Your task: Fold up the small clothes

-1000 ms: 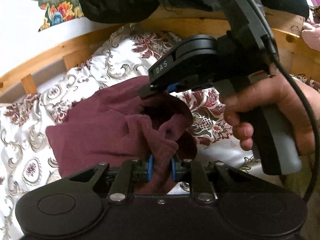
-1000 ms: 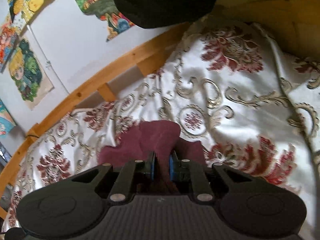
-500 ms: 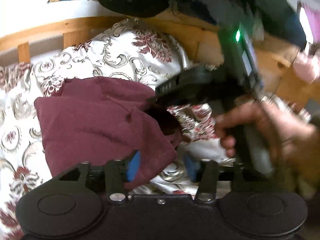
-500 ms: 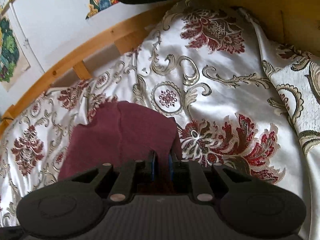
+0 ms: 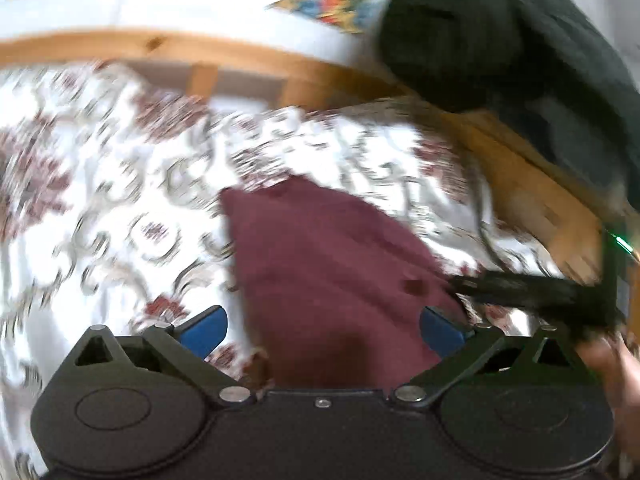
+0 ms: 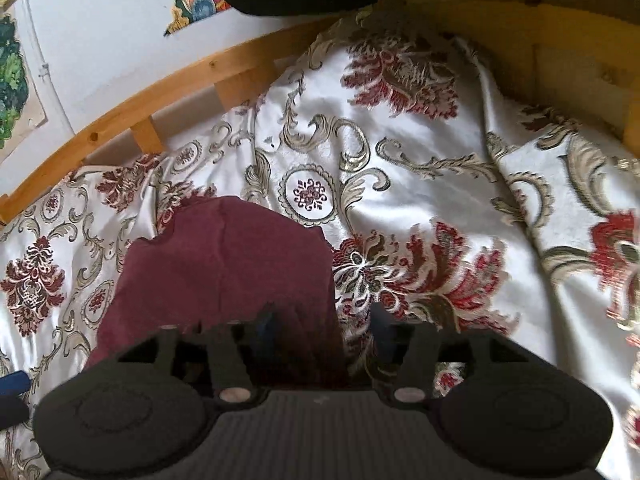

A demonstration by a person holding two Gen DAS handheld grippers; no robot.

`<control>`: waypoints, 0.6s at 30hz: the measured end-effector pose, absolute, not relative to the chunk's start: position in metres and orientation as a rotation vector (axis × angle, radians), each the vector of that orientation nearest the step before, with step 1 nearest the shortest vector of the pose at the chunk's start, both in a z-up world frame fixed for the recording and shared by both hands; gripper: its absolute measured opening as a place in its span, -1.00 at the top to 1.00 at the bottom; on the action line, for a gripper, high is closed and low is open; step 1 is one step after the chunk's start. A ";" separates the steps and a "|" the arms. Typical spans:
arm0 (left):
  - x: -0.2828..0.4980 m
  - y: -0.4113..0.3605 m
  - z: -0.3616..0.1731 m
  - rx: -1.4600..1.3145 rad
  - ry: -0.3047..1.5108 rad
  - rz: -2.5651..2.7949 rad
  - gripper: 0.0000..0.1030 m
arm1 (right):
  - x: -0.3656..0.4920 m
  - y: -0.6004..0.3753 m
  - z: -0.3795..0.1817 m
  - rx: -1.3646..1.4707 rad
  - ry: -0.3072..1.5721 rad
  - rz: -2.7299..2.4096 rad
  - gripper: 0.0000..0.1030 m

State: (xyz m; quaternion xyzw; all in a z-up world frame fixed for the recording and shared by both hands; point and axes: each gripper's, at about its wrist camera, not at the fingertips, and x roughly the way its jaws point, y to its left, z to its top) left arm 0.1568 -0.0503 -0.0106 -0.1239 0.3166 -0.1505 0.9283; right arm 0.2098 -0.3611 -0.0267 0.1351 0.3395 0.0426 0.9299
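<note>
Both grippers are opening: left gripper spread wide, right gripper parting, over my maroon garment. I should withdraw straight, without dragging the fold.

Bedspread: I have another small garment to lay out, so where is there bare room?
The bedspread lies bare right of the maroon garment, up to the wooden bed frame. A narrower strip runs left of it. Both grippers crowd its near edge.

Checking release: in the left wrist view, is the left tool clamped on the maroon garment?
No: the left tool is opening, its blue pads clear of the maroon garment.
</note>
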 end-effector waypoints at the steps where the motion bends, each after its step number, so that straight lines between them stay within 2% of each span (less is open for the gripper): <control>1: 0.160 -0.045 -0.015 -0.285 0.667 -0.291 -0.98 | 0.205 -0.362 -0.025 0.282 0.692 0.091 -0.44; 2: 0.163 -0.042 -0.019 -0.304 0.687 -0.271 -0.98 | 0.199 -0.363 -0.022 0.295 0.687 0.104 -0.51; 4: 0.168 -0.041 -0.026 -0.301 0.725 -0.247 -0.98 | 0.190 -0.364 -0.018 0.324 0.680 0.135 -0.82; 9: 0.172 -0.045 -0.044 -0.287 0.783 -0.235 -0.98 | 0.176 -0.348 -0.012 0.270 0.710 0.212 -0.99; 15: 0.173 -0.048 -0.056 -0.284 0.831 -0.246 -0.99 | 0.185 -0.322 -0.029 0.035 0.830 0.140 -0.99; 18: 0.172 -0.052 -0.062 -0.269 0.849 -0.241 -0.99 | 0.189 -0.330 -0.032 0.105 0.862 0.147 -0.99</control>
